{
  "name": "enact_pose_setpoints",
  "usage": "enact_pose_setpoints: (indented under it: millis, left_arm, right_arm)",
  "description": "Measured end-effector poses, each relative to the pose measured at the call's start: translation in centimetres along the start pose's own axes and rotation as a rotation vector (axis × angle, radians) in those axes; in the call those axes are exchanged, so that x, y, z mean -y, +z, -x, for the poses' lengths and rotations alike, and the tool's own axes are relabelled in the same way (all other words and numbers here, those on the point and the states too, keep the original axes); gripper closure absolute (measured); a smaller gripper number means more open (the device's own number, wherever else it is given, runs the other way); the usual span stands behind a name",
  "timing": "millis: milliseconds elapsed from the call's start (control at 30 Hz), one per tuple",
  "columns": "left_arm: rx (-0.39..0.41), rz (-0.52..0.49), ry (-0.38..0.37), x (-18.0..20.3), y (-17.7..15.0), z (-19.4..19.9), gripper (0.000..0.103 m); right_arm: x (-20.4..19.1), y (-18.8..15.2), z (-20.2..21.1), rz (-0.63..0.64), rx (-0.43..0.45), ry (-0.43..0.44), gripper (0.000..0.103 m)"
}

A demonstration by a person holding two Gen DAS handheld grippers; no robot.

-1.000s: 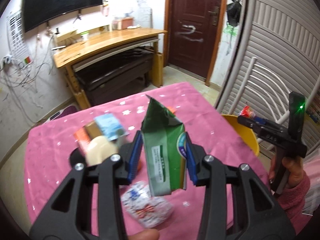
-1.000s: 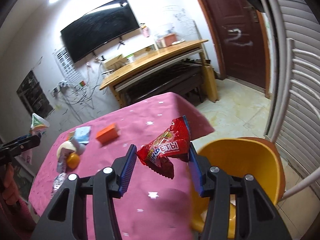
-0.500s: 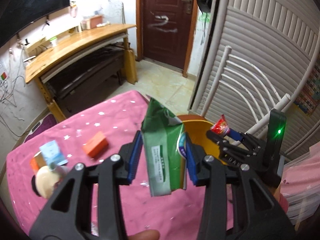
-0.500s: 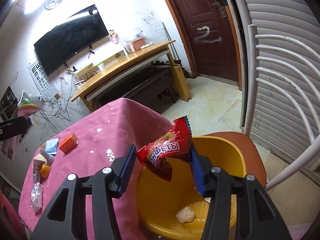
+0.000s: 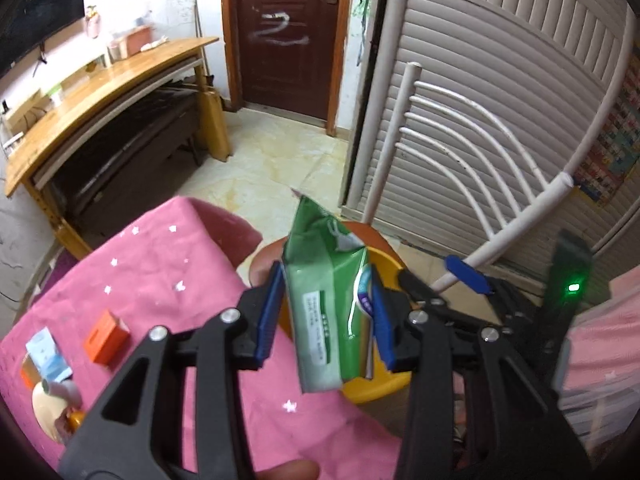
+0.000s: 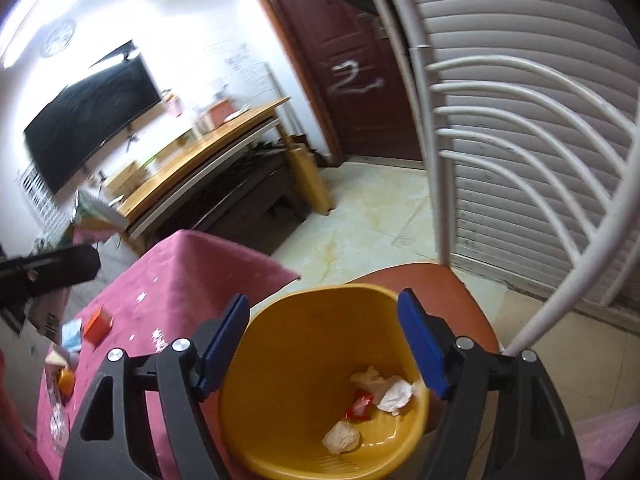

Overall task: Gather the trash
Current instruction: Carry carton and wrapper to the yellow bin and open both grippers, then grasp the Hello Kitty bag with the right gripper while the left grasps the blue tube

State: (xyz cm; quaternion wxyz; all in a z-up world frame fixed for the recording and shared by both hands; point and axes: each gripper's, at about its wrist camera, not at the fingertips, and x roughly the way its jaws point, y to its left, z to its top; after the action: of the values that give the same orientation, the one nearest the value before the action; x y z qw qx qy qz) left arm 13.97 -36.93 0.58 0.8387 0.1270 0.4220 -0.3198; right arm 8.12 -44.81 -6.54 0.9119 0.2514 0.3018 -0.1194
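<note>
My left gripper (image 5: 325, 304) is shut on a green packet (image 5: 316, 280), held upright above the near rim of the yellow bin (image 5: 376, 390). In the right wrist view, my right gripper (image 6: 324, 308) hangs over the bin's (image 6: 288, 360) mouth. Its jaws are opening and nothing is between them. A red snack wrapper (image 6: 360, 404) lies on the bin's bottom among crumpled white paper (image 6: 394, 394). The left wrist view shows the right gripper (image 5: 438, 280) close to the packet's right. The left gripper (image 6: 52, 268) shows as a dark blur at the left edge of the right wrist view.
The bin stands on a red-brown chair seat (image 6: 420, 276) with a white barred back (image 6: 520, 120), tight against the pink-clothed table (image 5: 160, 272). An orange box (image 5: 106, 336), a blue packet (image 5: 48, 354) and other scraps lie at the table's left. Tiled floor, a wooden desk and a door lie beyond.
The right gripper moved over the bin and opened; the red wrapper left it and now lies in the bin. The left gripper carried the green packet rightward to the bin.
</note>
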Motion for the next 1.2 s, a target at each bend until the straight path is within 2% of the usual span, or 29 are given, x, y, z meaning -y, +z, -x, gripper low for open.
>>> enact_pose_setpoints:
  millis: [100, 167, 233, 500, 633, 833, 1033, 1200]
  left_arm:
    - [-0.036, 0.000, -0.037, 0.5, 0.3, -1.5, 0.060]
    - [-0.055, 0.008, -0.068, 0.7, 0.4, -2.1, 0.043]
    - [-0.059, 0.013, -0.060, 0.6, 0.3, -2.3, 0.037]
    - [-0.080, 0.059, -0.042, -1.1, -0.7, -1.6, 0.037]
    - [-0.065, 0.079, -0.020, -2.5, -1.7, -0.2, 0.035]
    - [-0.028, 0.126, 0.005, -5.4, -3.1, 2.4, 0.035]
    - [0.018, 0.171, 0.075, -9.5, -5.3, 6.0, 0.029]
    - [0.048, 0.219, 0.127, -13.1, -7.2, 8.9, 0.029]
  right_arm:
    - [1.2, 0.1, 0.2, -0.038, 0.013, -0.018, 0.032]
    - [1.4, 0.1, 0.5, -0.050, 0.025, -0.012, 0.032]
    - [1.4, 0.1, 0.6, -0.050, 0.033, -0.009, 0.032]
    - [0.5, 0.0, 0.4, -0.027, 0.029, 0.014, 0.031]
    - [-0.7, -0.1, 0.7, 0.001, 0.049, 0.065, 0.028]
    - [-2.0, -0.3, 0.4, 0.034, 0.045, 0.095, 0.025]
    - [-3.7, -0.3, 1.2, 0.071, 0.080, 0.123, 0.025]
    - [-6.6, -0.6, 1.0, 0.117, 0.053, 0.178, 0.024]
